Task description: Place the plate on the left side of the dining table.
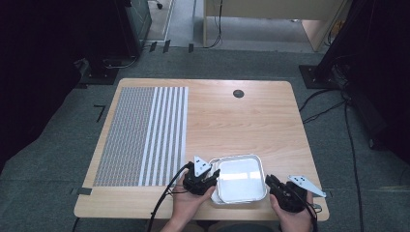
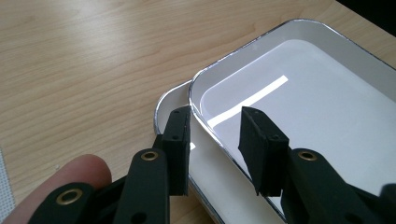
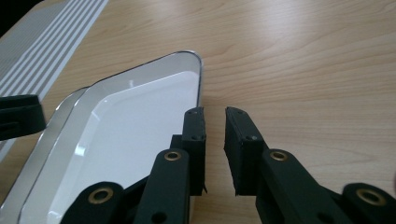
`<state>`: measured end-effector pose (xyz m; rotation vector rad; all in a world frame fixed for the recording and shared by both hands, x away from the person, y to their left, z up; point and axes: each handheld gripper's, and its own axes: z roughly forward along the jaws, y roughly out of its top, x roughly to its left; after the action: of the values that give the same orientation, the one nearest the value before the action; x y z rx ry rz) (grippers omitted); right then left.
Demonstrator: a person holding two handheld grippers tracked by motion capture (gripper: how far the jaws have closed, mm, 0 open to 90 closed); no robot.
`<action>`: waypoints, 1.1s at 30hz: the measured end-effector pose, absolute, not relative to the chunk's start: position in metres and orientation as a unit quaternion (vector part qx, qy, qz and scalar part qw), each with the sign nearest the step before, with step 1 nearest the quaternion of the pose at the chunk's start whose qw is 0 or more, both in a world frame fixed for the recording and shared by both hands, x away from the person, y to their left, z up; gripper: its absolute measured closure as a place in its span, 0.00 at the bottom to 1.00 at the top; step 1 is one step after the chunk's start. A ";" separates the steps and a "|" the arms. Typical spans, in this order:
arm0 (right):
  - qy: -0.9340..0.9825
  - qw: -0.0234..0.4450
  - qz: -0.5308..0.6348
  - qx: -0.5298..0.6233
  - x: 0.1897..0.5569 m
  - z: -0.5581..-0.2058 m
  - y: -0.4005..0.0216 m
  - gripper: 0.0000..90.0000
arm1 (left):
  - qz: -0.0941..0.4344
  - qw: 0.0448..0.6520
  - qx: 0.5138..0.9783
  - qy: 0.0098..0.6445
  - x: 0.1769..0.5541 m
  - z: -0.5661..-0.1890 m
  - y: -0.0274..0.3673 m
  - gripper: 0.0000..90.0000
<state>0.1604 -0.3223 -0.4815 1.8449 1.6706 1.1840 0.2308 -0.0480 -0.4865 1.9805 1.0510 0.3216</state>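
Two stacked white trays (image 1: 240, 179) sit at the bench's (image 1: 232, 121) 6 o'clock edge. The left gripper (image 2: 212, 128), at the trays' 9 o'clock, straddles the upper tray's rim (image 2: 198, 107), pads apart from it. The right gripper (image 3: 215, 114), at 3 o'clock, is narrowly parted, empty.

The table (image 1: 251, 116) is light brown wood with thin darker lines running through it, and it has one small black round spot (image 1: 238, 94) near the far edge. On it lies a mat (image 1: 142, 135) that is grey and white, with tiny dots on one side and long white stripes on the other. The two trays (image 1: 240, 180) are white inside with shiny silver rims, and both grippers, left (image 1: 201, 178) and right (image 1: 286, 192), are black with little gold rings
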 end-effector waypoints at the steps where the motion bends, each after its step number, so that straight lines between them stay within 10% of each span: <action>1: 0.598 0.190 0.421 0.655 0.161 -0.482 -0.321 0.87 | 0.127 0.421 0.795 0.418 0.231 -0.488 -0.050 0.71; 33: 0.560 0.128 0.420 0.703 0.165 -0.495 -0.321 0.98 | 0.072 0.394 0.804 0.439 0.242 -0.498 -0.064 0.69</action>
<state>0.1647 -0.3209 -0.4946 2.0441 1.6289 1.2214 0.2421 -0.0644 -0.4982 2.0394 1.1148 0.1816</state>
